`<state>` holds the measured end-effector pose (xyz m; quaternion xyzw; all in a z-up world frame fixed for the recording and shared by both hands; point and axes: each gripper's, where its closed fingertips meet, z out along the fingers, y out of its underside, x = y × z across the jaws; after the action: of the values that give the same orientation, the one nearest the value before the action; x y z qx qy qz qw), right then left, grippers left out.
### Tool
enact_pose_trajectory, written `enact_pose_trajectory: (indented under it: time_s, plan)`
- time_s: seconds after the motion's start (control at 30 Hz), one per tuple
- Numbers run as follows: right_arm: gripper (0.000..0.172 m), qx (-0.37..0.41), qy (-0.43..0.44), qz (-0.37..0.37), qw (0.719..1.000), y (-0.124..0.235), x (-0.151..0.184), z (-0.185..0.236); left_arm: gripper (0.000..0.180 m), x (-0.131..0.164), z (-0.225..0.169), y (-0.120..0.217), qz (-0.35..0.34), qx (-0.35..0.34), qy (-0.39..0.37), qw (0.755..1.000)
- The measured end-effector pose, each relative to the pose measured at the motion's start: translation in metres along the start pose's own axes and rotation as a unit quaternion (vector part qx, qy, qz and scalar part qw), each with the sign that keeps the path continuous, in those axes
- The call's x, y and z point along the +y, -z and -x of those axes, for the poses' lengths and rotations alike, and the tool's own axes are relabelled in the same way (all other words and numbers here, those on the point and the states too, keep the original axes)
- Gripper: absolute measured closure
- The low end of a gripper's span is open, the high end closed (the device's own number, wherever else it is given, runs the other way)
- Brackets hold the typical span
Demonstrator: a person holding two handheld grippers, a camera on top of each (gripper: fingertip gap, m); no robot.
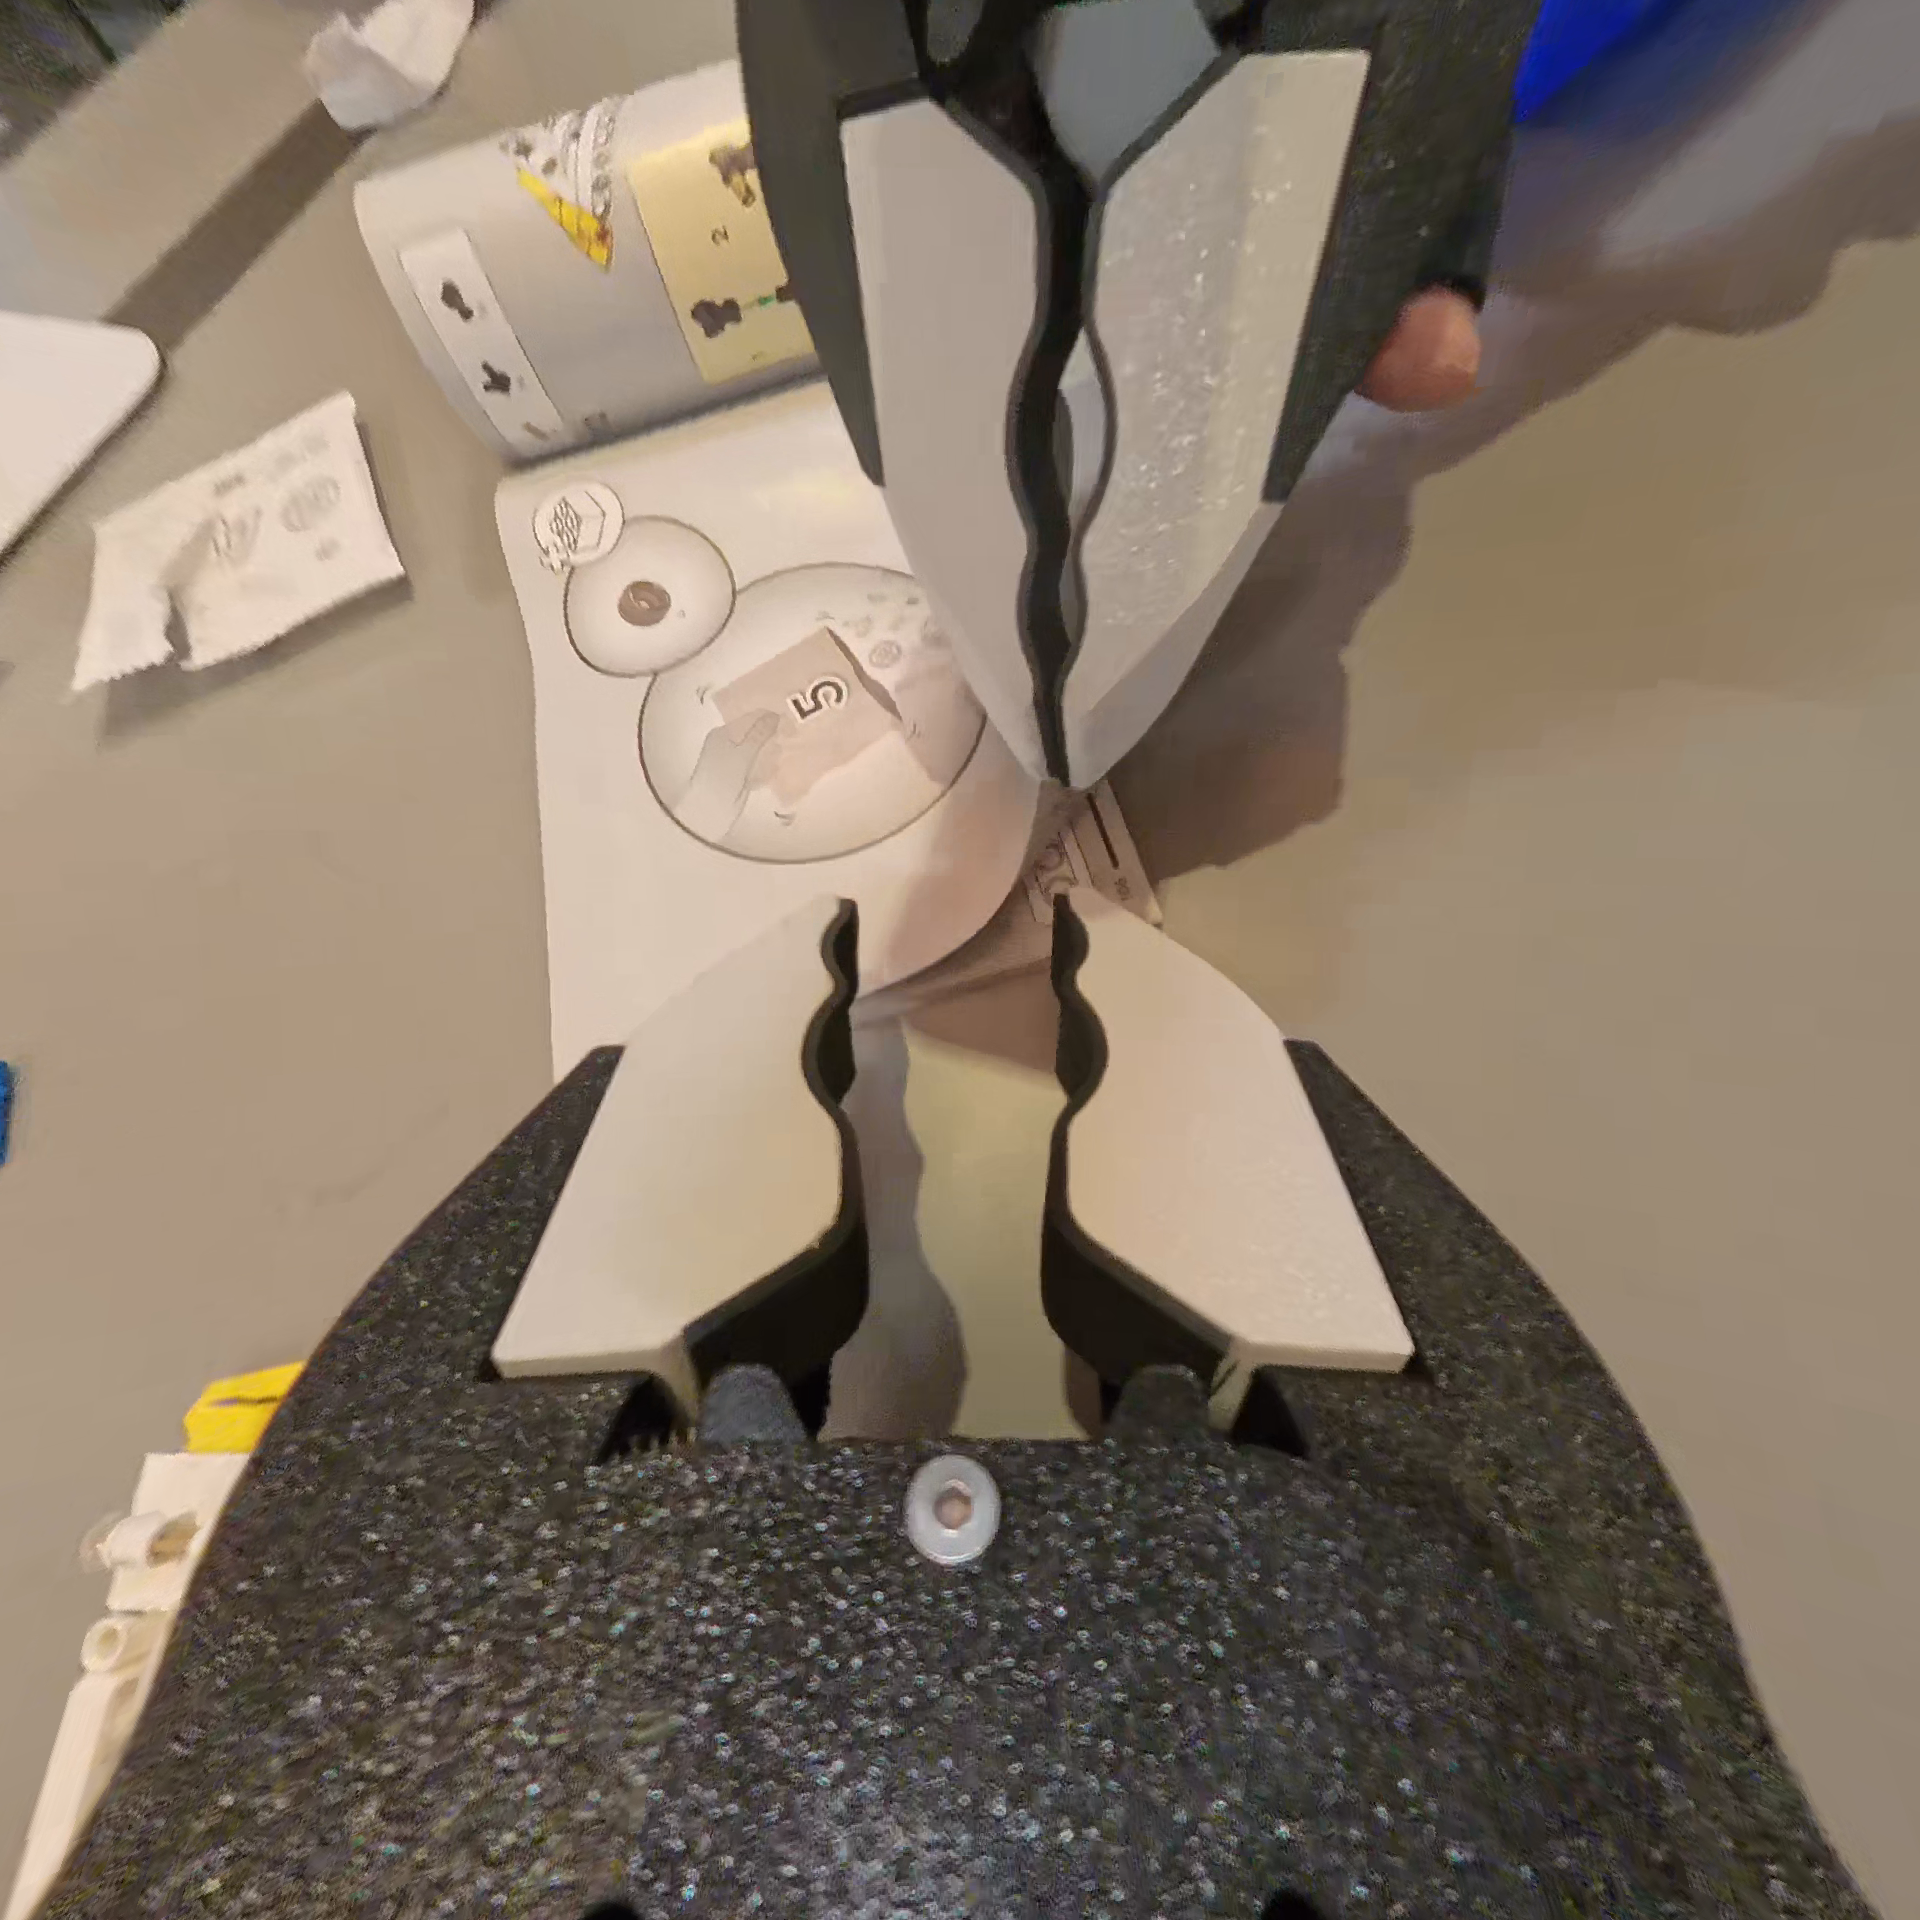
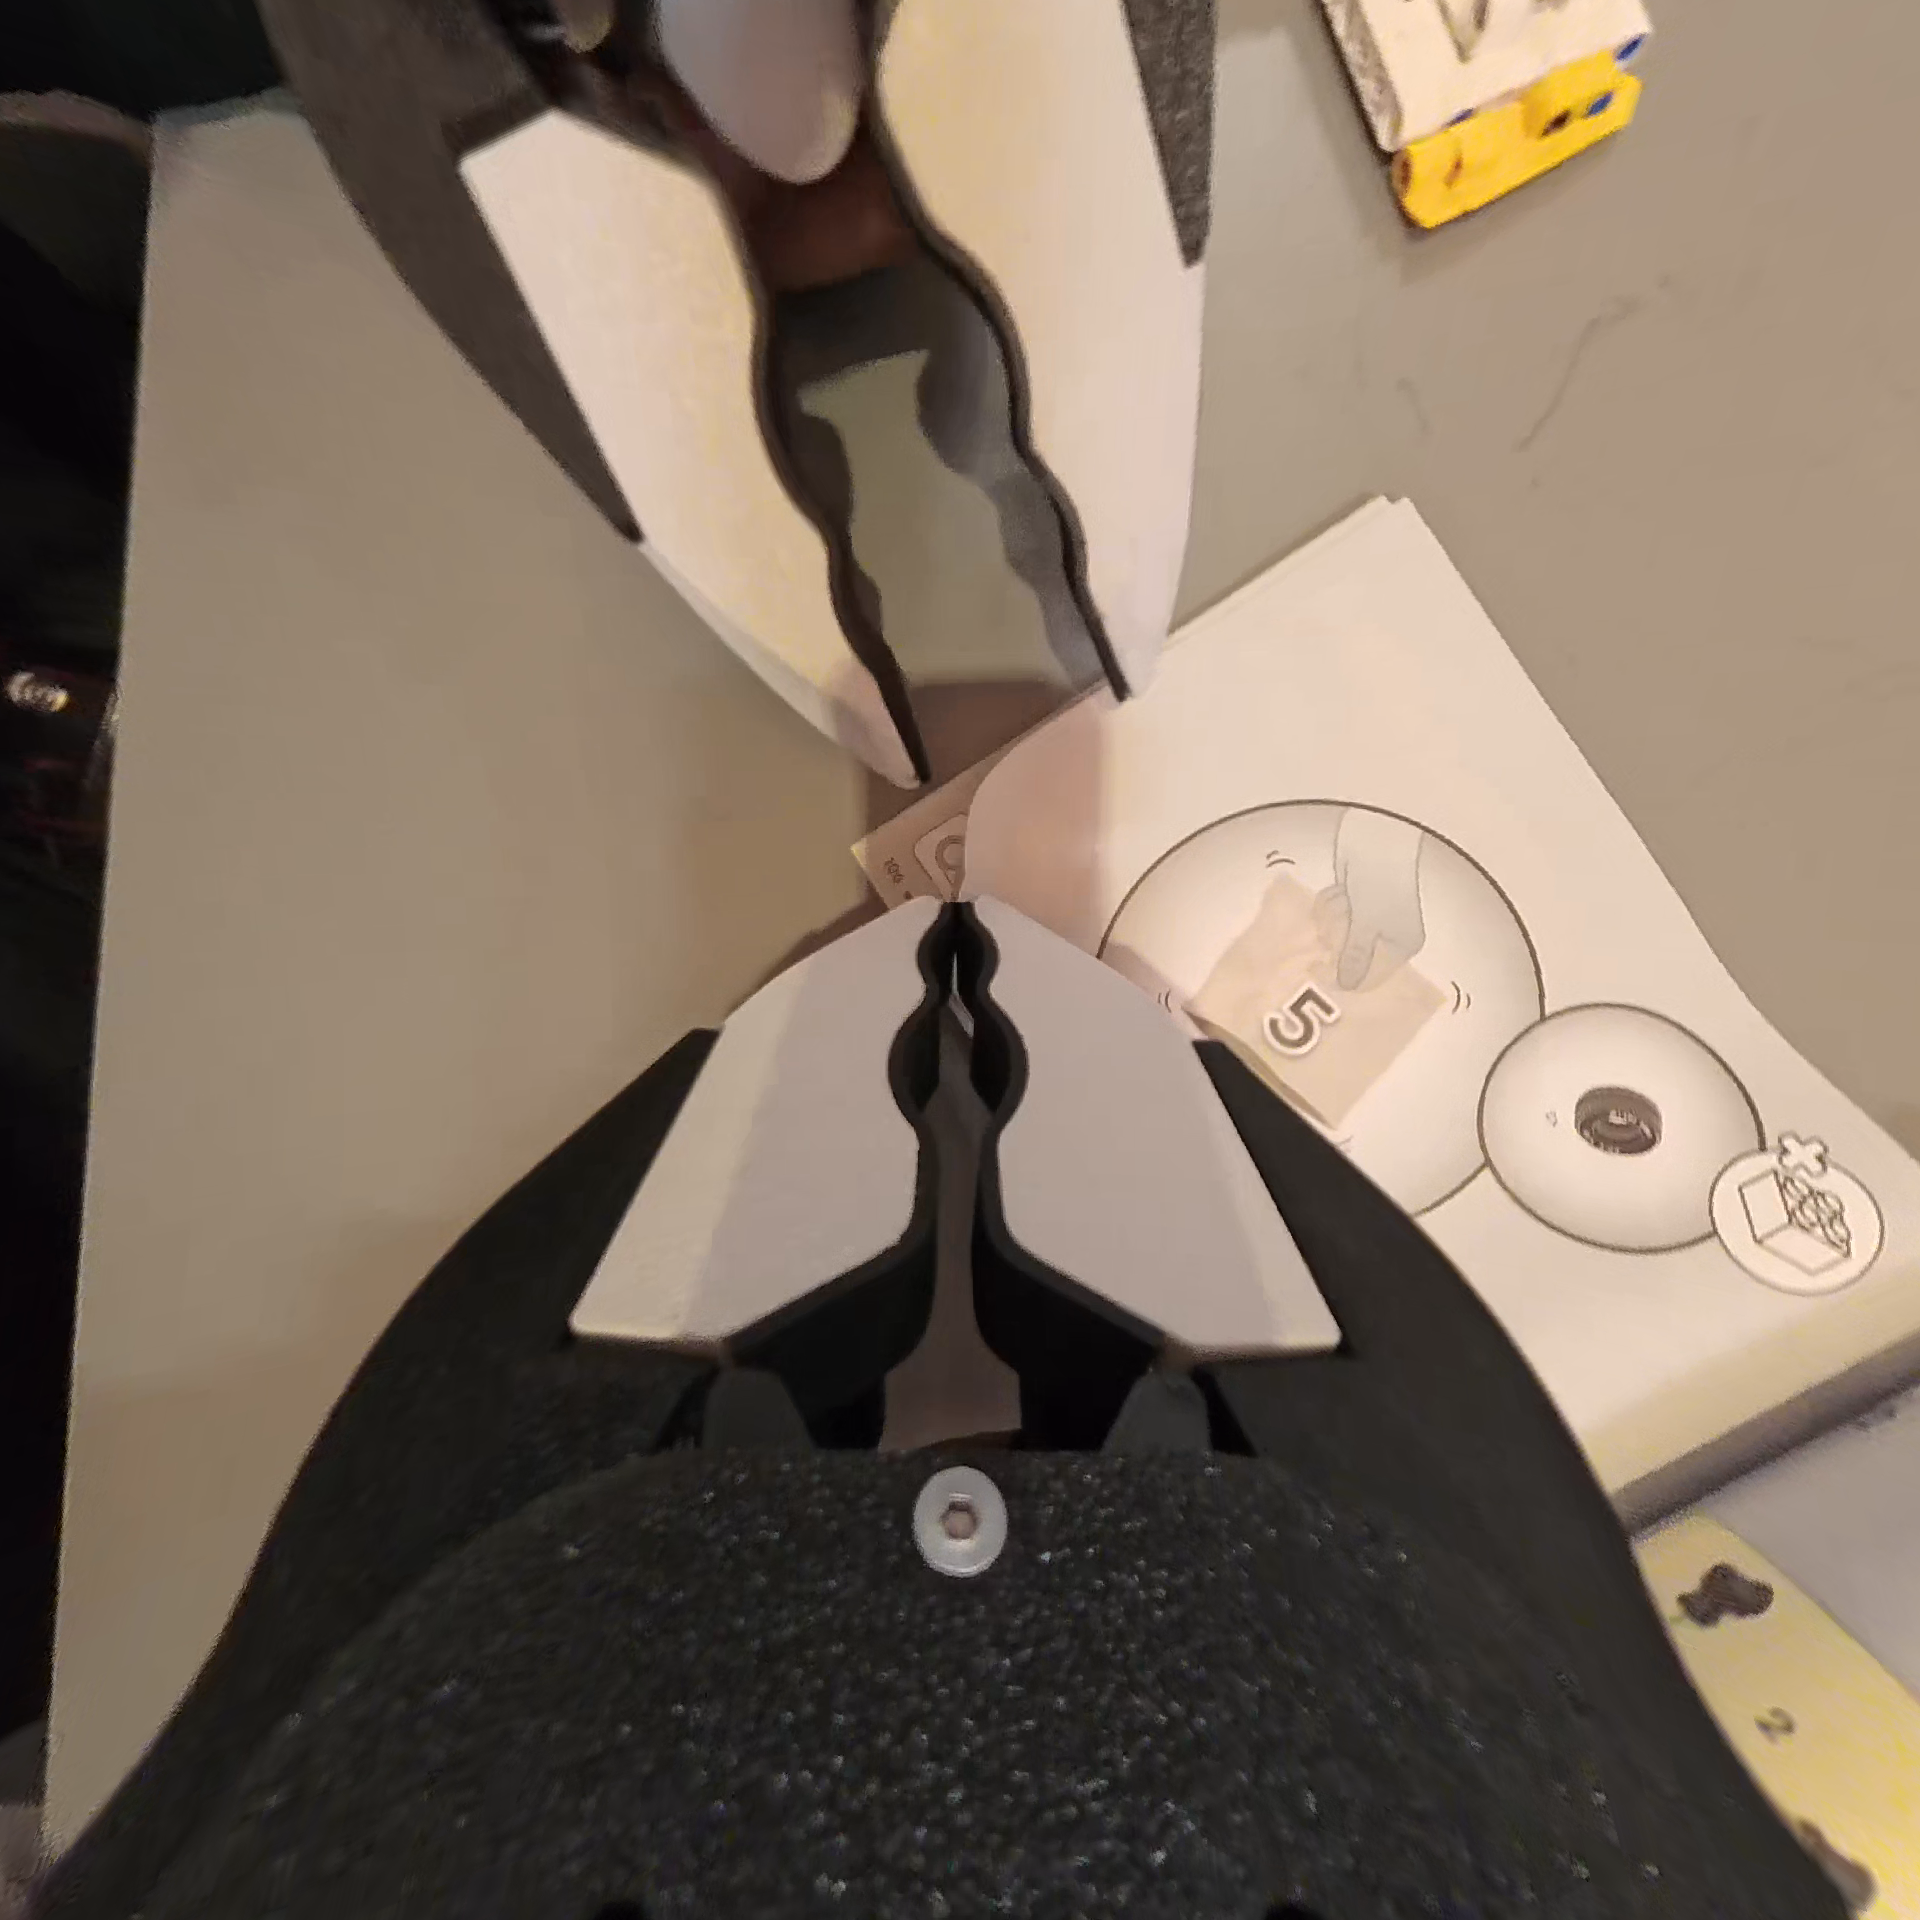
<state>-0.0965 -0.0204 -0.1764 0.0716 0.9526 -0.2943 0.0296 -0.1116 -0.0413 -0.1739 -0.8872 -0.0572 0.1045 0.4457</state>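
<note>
Left wrist view: the left gripper (image 1: 954, 914) is seen with its white fingers (image 1: 727, 1122) parted to a moderate gap, nothing pressed between them, poised just above the near edge of a white printed instruction booklet (image 1: 644, 935) lying open on the grey-beige desk (image 1: 260, 987). Opposite it, the right gripper (image 1: 1055, 774) is seen with fingers closed together at the tips, pinched on the lifted corner of the booklet's top page (image 1: 966, 862), which is curled upward; a lower page corner with small print (image 1: 1101, 862) is exposed beneath. A fingertip (image 1: 1423, 353) of the person's hand is visible beside the right gripper's black body. Torn white paper packaging (image 1: 239, 551) lies well apart on the desk to the left, and crumpled white paper (image 1: 384, 62) at the top. White and yellow plastic brick parts (image 1: 156, 1538) sit at the lower left edge. Right wrist view: the right gripper (image 2: 954, 906) is shown closed on the curled page (image 2: 1039, 831), the left gripper (image 2: 1023, 738) open just beyond, and a yellow and white brick assembly (image 2: 1507, 125) is set well apart at the top right.
</note>
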Motion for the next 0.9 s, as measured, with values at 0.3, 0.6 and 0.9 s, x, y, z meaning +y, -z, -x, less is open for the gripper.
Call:
enact_pose_trajectory:
  time_s: [0.3,0.6,0.9]
  plan:
    - [0.172,0.052,-0.058,-0.031,0.996,0.010,-0.002,0.002,0.161,0.003,0.005,-0.015,0.031,-0.026,-0.042,0.998]
    - [0.160,0.158,-0.051,-0.158,0.973,0.017,-0.015,-0.005,0.157,0.002,0.007,-0.014,0.028,-0.054,-0.061,0.996]
    - [0.150,0.107,-0.052,-0.285,0.951,0.024,-0.023,0.003,0.149,0.001,0.014,-0.011,0.019,-0.091,-0.061,0.994]
